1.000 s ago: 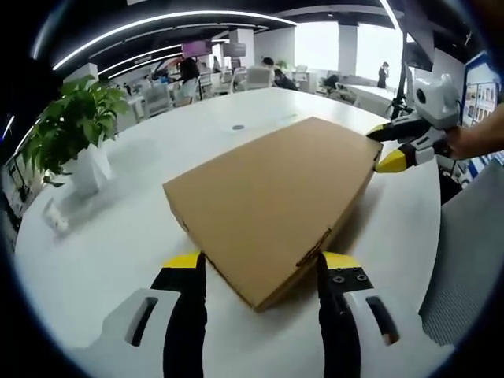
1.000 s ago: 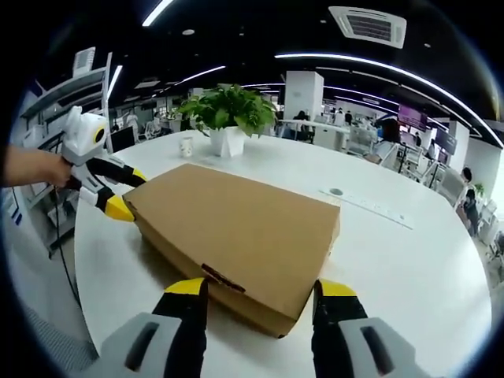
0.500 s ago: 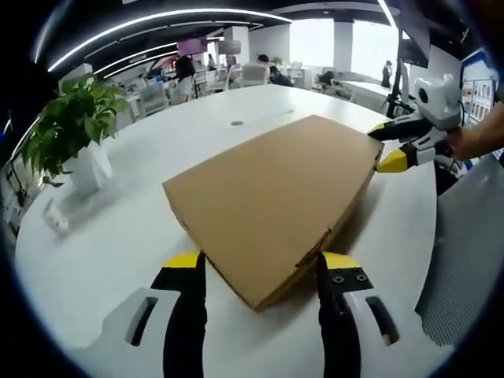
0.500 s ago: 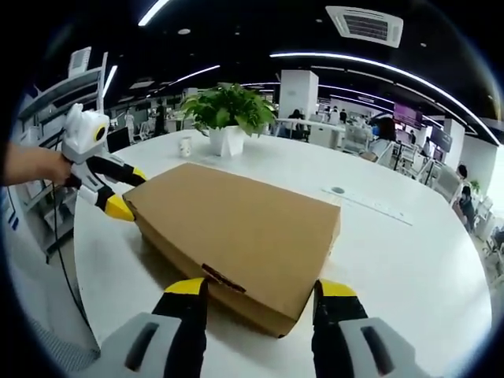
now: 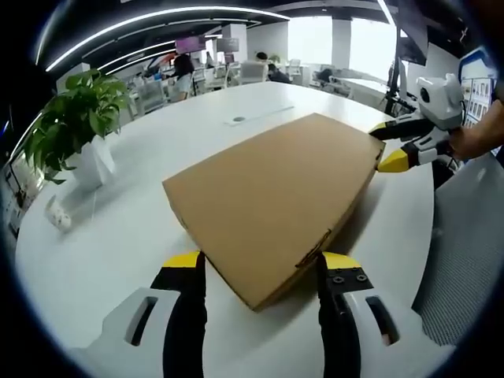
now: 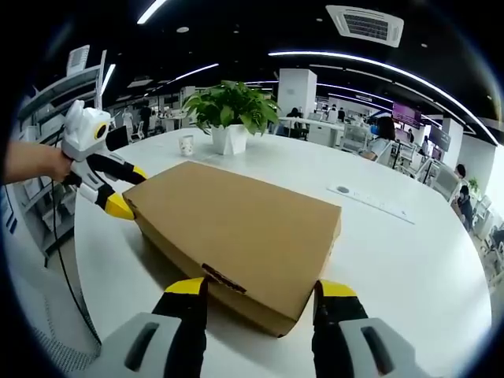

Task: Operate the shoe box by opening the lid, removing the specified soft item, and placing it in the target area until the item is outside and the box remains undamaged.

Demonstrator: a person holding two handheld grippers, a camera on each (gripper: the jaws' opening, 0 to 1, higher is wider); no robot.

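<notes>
A flat brown cardboard shoe box (image 5: pixel 276 197) lies shut on the white round table (image 5: pixel 118 252). My left gripper (image 5: pixel 261 264) stands open, its yellow-tipped jaws on either side of the box's near corner. At the opposite end, my right gripper (image 5: pixel 387 146) is also open around the far corner, held by a hand. In the right gripper view the same box (image 6: pixel 236 228) fills the middle, my right gripper (image 6: pixel 261 288) straddles its near corner, and the left gripper (image 6: pixel 126 190) brackets the far left corner. The lid flap edge faces the right gripper. Nothing inside the box shows.
A potted green plant (image 5: pixel 75 126) (image 6: pixel 228 110) stands on the table past the box, with a small white cup (image 5: pixel 59 216) (image 6: pixel 186 145) beside it. A round cable port (image 6: pixel 342 190) sits in the table top. A grey chair (image 5: pixel 465 244) is by the table edge.
</notes>
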